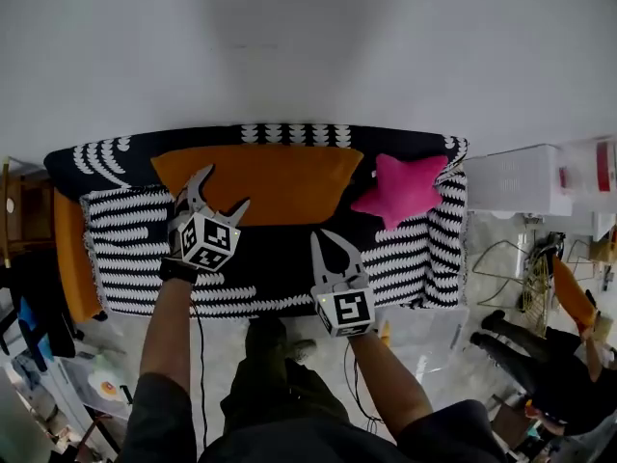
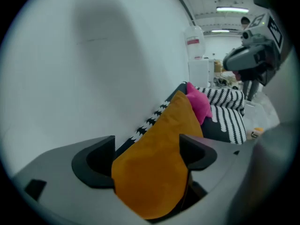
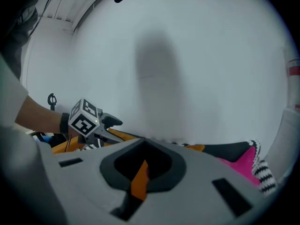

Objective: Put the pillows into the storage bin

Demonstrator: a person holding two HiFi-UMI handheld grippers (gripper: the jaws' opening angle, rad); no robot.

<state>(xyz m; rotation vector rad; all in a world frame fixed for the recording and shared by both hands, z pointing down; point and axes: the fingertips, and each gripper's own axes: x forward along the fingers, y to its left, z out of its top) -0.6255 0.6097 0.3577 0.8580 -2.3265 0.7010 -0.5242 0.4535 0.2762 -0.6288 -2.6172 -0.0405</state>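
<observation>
An orange rectangular pillow (image 1: 280,177) leans against the back of a black-and-white patterned sofa (image 1: 125,249). A pink star pillow (image 1: 400,189) sits at the sofa's right end. My left gripper (image 1: 222,189) hovers at the orange pillow's left part with its jaws open. In the left gripper view the orange pillow (image 2: 159,163) shows between the pads, which do not press on it, and the star pillow (image 2: 199,102) lies beyond. My right gripper (image 1: 333,247) hangs over the seat's front, shut, with only an orange sliver showing through its slot (image 3: 143,144).
A white plastic bin (image 1: 521,179) stands right of the sofa. Another orange cushion (image 1: 67,249) lies along the sofa's left end. Cables (image 1: 501,258) trail on the floor at the right, near a seated person's legs (image 1: 540,355). A white wall rises behind the sofa.
</observation>
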